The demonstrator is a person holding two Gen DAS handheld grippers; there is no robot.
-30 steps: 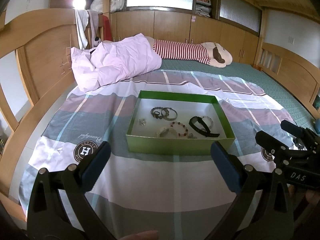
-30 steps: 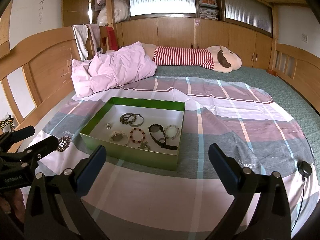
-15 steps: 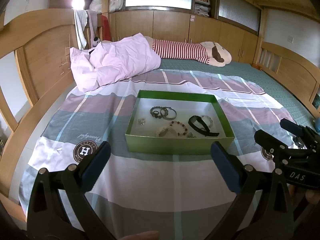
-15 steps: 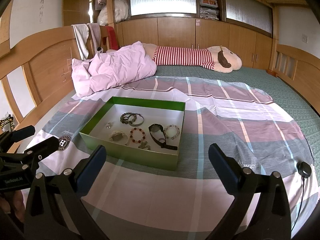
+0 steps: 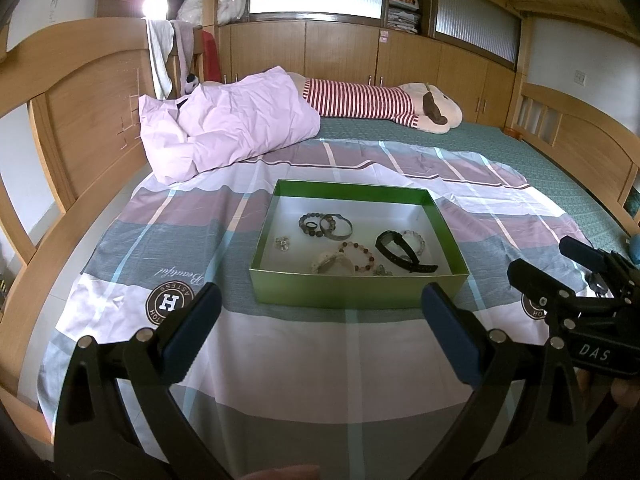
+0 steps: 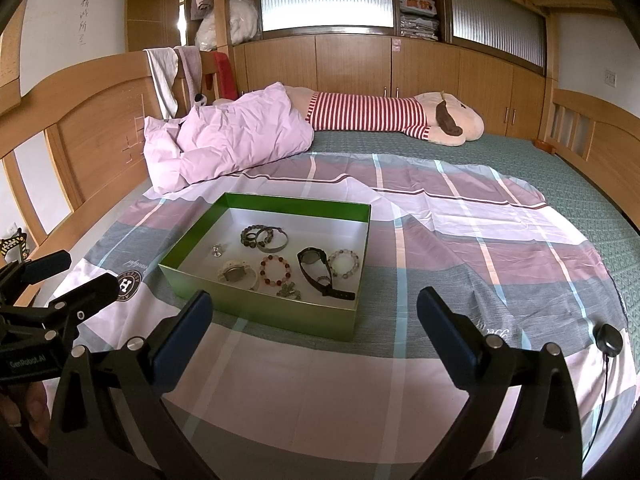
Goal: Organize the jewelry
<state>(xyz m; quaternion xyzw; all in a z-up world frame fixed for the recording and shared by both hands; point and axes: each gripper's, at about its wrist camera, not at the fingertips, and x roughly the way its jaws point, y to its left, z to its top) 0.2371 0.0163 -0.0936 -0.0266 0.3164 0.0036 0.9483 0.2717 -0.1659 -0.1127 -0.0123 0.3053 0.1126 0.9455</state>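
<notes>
A green box sits on the bed, white inside. It holds a black watch, a red bead bracelet, a pale bead bracelet, dark bead bracelets with a metal bangle, a white watch and small earrings. My left gripper is open and empty, just in front of the box. My right gripper is open and empty, in front of the box's right corner.
A plaid sheet covers the bed. A pink pillow and a striped plush toy lie at the back. Wooden bed rails run along both sides. A black round device on a cable lies at the right.
Both grippers have stayed open and nearly still; the left view has shifted only slightly.
</notes>
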